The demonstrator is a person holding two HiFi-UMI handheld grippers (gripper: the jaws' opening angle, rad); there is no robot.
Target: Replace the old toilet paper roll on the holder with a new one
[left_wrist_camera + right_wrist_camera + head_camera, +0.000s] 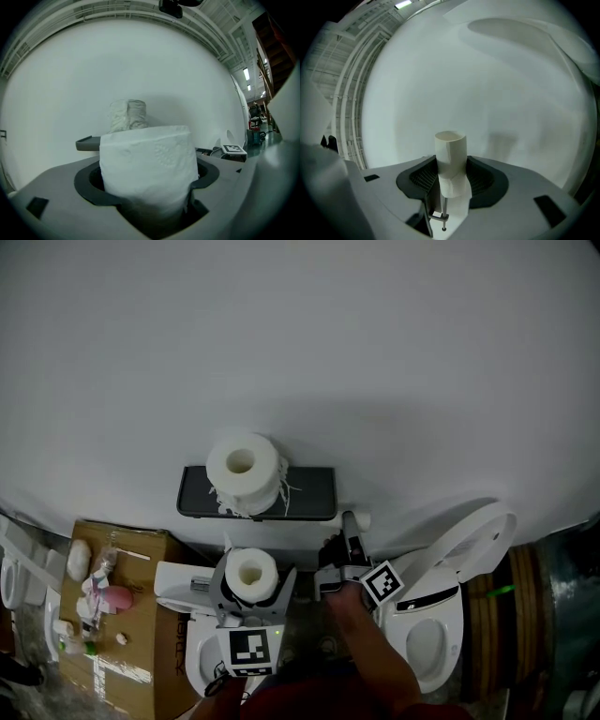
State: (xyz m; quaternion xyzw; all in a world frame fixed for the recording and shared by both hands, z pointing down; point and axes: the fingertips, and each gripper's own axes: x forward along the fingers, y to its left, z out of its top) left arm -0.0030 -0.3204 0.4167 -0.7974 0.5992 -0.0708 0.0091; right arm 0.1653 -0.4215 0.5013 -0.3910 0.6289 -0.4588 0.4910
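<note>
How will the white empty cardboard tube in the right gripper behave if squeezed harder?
The white empty cardboard tube looks thin-walled and hollow, so it is probably light and easily crushed; it seems creased where the right gripper holds it. Being round, it would likely roll if laid down.

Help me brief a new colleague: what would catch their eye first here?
The left gripper clamps a full white toilet paper roll, low in the head view. Above it, a ragged roll stands on a dark wall shelf. The right gripper grips a bare cardboard tube.

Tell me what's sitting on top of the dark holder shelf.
A ragged toilet paper roll stands on end on the holder shelf. The surface under it is hidden.
</note>
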